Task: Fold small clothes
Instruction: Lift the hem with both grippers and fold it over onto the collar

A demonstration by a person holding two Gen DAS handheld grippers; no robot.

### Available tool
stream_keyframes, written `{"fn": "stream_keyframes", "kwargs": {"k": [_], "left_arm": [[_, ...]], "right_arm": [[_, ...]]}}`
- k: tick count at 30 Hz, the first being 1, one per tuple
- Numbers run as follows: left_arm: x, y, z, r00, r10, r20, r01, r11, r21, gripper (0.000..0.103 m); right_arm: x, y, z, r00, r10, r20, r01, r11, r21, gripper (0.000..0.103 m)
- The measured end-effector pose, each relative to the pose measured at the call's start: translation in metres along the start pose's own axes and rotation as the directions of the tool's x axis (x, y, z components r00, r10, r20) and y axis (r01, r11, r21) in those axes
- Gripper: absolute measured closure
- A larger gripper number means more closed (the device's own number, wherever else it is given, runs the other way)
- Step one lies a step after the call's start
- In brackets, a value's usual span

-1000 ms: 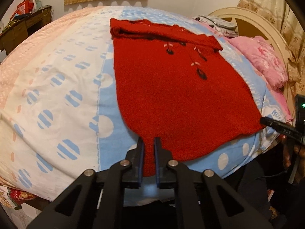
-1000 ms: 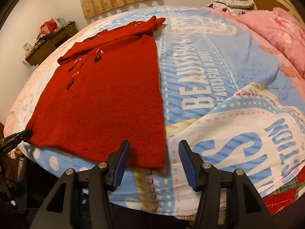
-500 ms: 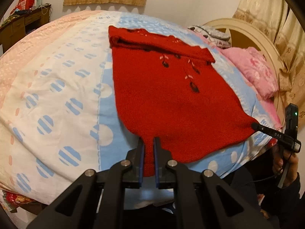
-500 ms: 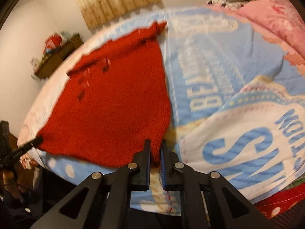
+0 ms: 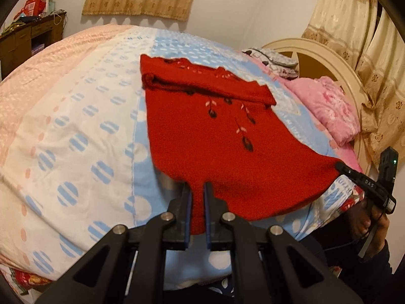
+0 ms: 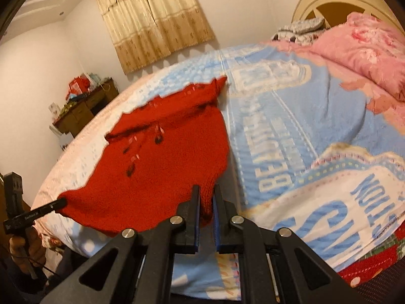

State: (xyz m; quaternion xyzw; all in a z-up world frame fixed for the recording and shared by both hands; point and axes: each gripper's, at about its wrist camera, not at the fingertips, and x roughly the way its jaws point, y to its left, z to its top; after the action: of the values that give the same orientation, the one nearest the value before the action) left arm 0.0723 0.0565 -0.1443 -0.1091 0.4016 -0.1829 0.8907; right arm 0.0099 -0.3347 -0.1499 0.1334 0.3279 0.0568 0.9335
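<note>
Left wrist view: a red knitted sweater lies spread on the bed's printed quilt, its far end folded over into a thick band, small dark and pale leaf embroidery running down the front. The sweater's near hem is lifted off the quilt at both corners. The left gripper has its two fingers pinched tight on one hem corner, red knit bunched between the blue pads. At the other hem corner, the right gripper is likewise clamped on the knit, its fingers nearly together with fabric squeezed between them; from the left view its black tip meets the sweater's edge. Beside the sweater the quilt shows pale blue panels with large lettering. Beyond the sweater, at the head of the bed, a pink pillow rests against a cream headboard. Beige curtains hang on the wall behind the bed, and a dark wooden desk stands beside the bed's far edge.
</note>
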Motion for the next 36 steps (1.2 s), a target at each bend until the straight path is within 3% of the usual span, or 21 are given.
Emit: {"fn": "stream_keyframes", "kwargs": {"k": [11, 16, 25, 36], "left_arm": [[-0.006, 0.008, 0.066, 0.994, -0.021, 0.111, 0.023, 1.0, -0.018, 0.095], [-0.001, 0.014, 0.092, 0.989, -0.012, 0.147, 0.017, 0.999, -0.029, 0.095], [0.019, 0.03, 0.141, 0.982, -0.036, 0.186, 0.049, 0.996, -0.07, 0.095], [0.048, 0.051, 0.205, 0.978, 0.002, 0.207, 0.015, 0.997, -0.081, 0.095]], "right_arm": [[-0.003, 0.024, 0.071, 0.987, 0.034, 0.155, -0.031, 0.999, -0.024, 0.096], [0.009, 0.036, 0.104, 0.981, 0.047, 0.186, -0.039, 0.998, -0.05, 0.096], [0.044, 0.06, 0.154, 0.979, 0.058, 0.193, -0.043, 0.996, -0.083, 0.096], [0.087, 0.066, 0.22, 0.981, 0.021, 0.194, -0.003, 0.995, -0.095, 0.096]]}}
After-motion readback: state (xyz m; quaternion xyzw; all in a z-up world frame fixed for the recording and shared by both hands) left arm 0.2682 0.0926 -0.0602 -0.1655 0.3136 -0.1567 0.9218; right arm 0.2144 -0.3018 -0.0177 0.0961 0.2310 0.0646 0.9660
